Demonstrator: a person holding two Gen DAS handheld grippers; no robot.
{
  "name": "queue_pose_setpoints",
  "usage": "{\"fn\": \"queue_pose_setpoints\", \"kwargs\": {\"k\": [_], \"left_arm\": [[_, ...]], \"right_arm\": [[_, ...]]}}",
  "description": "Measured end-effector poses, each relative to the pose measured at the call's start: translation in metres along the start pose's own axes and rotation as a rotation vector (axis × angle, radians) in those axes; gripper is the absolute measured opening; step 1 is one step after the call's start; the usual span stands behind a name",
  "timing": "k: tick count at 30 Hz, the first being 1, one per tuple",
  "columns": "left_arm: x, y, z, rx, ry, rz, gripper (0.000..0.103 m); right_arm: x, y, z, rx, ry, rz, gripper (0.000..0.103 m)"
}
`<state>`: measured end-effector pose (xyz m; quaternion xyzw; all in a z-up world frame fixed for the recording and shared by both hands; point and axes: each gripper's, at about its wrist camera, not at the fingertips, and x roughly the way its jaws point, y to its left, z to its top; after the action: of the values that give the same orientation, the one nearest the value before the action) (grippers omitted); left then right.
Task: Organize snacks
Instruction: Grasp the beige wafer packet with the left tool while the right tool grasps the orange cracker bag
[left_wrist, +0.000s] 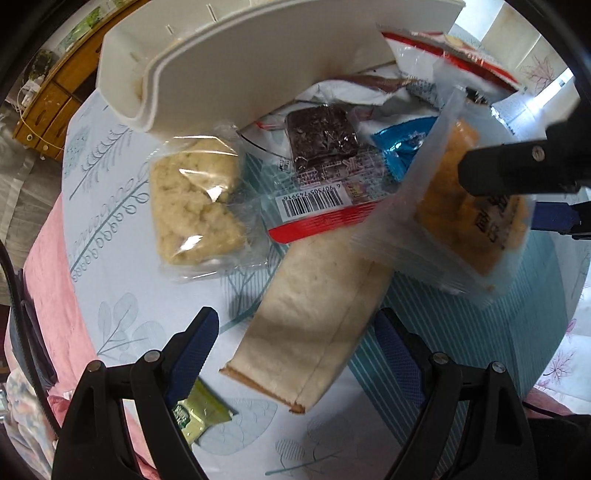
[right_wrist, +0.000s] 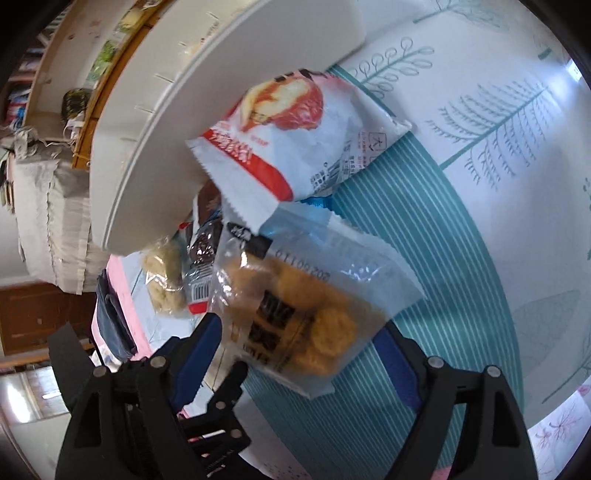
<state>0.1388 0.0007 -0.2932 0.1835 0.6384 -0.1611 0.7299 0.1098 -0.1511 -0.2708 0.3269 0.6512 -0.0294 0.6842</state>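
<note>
Nearest us, the left gripper (left_wrist: 295, 354) has its blue-padded jaws spread wide, straddling a long pale cream-filled sandwich cake in clear wrap (left_wrist: 314, 325) without gripping it. A small green candy wrapper (left_wrist: 201, 411) lies under the left finger. We see the right gripper (right_wrist: 299, 354) also wide open around a clear packet of orange-yellow puffs (right_wrist: 306, 314); contact unclear. Beyond: a crumbly beige cake in clear plastic (left_wrist: 195, 210), a dark brownie pack with barcode (left_wrist: 321, 147), a red-and-white pouch (right_wrist: 295, 136), all beside a white plastic bin (left_wrist: 236, 66) on the leaf-print tablecloth (left_wrist: 110, 258).
</note>
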Motion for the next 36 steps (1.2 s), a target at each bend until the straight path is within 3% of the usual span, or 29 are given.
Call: {"fn": "queue_pose_setpoints", "kwargs": {"k": [14, 19, 23, 28, 36], "left_arm": [[0.011, 0.001, 0.007, -0.062, -0.094, -0.072, 0.086], [0.002, -0.013, 0.003, -0.031, -0.148, -0.076, 0.067], [-0.006, -0.023, 0.001, -0.048, -0.155, -0.072, 0.063], [-0.008, -0.028, 0.0, -0.057, -0.137, -0.068, 0.06], [-0.017, -0.029, -0.031, -0.11, -0.099, -0.115, 0.058]], "right_arm": [[0.015, 0.014, 0.014, -0.023, -0.029, 0.011, 0.089], [0.014, 0.01, 0.014, -0.018, -0.039, 0.019, 0.087], [0.013, 0.009, 0.014, -0.036, -0.036, 0.016, 0.082], [0.005, 0.008, 0.009, -0.038, -0.046, 0.006, 0.063], [-0.002, -0.01, -0.007, 0.032, -0.027, 0.021, 0.056]]}}
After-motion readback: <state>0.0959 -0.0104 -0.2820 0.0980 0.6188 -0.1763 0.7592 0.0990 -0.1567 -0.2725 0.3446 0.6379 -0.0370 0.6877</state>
